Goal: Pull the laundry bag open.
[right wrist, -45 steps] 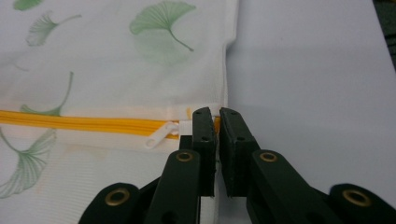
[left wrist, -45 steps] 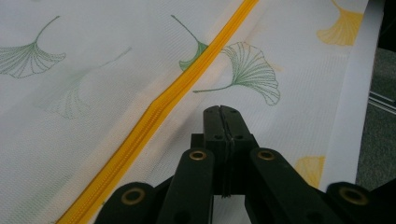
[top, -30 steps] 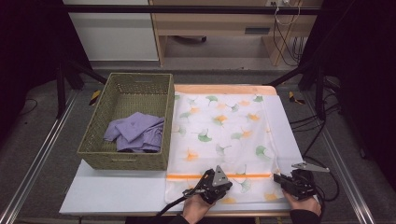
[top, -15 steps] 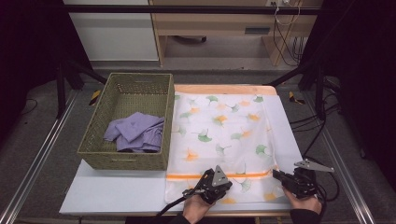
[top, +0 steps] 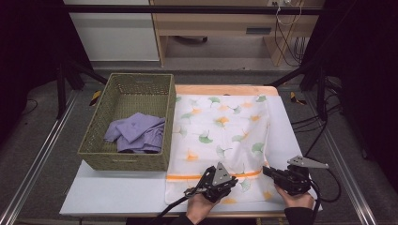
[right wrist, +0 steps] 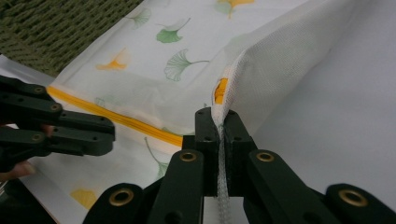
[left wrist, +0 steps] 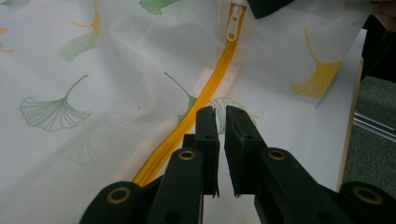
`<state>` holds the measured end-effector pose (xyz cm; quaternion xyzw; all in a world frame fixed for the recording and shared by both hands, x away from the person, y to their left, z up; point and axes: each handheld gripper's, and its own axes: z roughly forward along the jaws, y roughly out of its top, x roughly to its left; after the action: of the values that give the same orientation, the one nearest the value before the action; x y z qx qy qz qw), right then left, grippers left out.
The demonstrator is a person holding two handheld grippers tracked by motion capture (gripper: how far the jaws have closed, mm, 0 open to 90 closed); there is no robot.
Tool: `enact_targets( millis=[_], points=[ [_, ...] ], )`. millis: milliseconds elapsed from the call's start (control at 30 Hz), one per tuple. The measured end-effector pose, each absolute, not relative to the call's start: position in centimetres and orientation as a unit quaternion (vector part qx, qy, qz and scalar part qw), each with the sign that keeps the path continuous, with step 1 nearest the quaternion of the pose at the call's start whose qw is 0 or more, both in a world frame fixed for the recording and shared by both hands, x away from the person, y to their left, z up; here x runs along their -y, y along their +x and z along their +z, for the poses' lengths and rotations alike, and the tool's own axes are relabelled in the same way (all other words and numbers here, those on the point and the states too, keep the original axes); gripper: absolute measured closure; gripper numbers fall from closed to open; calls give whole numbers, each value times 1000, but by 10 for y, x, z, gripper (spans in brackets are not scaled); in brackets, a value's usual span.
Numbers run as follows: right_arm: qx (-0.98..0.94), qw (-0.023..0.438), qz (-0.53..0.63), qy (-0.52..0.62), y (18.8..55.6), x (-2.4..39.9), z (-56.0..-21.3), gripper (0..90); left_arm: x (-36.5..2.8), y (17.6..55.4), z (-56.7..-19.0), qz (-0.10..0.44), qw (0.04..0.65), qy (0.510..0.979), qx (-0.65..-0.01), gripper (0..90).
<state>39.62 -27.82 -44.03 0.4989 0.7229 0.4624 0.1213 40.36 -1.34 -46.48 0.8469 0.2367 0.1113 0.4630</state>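
Observation:
A white mesh bag (top: 220, 126) printed with ginkgo leaves lies flat on the table, an orange zipper (left wrist: 205, 93) running across its near end. The zipper's white pull (left wrist: 232, 33) sits at the end nearest my right gripper. My left gripper (top: 233, 182) hovers just over the zipper; its jaws have just been opening, a narrow gap shows between them (left wrist: 222, 126) and nothing is in it. My right gripper (top: 266, 171) is shut on the bag's right edge (right wrist: 243, 70), and the mesh rises in a fold out of its jaws (right wrist: 219, 122).
A woven green basket (top: 126, 161) with a lilac cloth (top: 136, 133) stands to the left of the bag. The table's (top: 117, 194) right edge lies close beside my right hand. My left gripper (right wrist: 56, 126) shows at the left of the right gripper view.
My right gripper has shifted a little up and to the left with the bag's edge in it, lifting that edge. My left hand has stayed in place.

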Motion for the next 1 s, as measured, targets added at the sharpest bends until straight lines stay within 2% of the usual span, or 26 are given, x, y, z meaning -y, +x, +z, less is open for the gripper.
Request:
enact_targets(
  millis=[633, 867, 1000],
  points=[
    [-734, 102, 476, 473, 401, 259, -436, 873, 56, 430, -475, 155, 458, 843, -236, 601],
    [-739, 97, 477, 467, 401, 257, -435, 873, 66, 433, -478, 146, 467, 839, -239, 600],
    [-739, 95, 476, 468, 401, 257, -436, 873, 66, 435, -479, 144, 468, 839, -239, 691]
  ],
)
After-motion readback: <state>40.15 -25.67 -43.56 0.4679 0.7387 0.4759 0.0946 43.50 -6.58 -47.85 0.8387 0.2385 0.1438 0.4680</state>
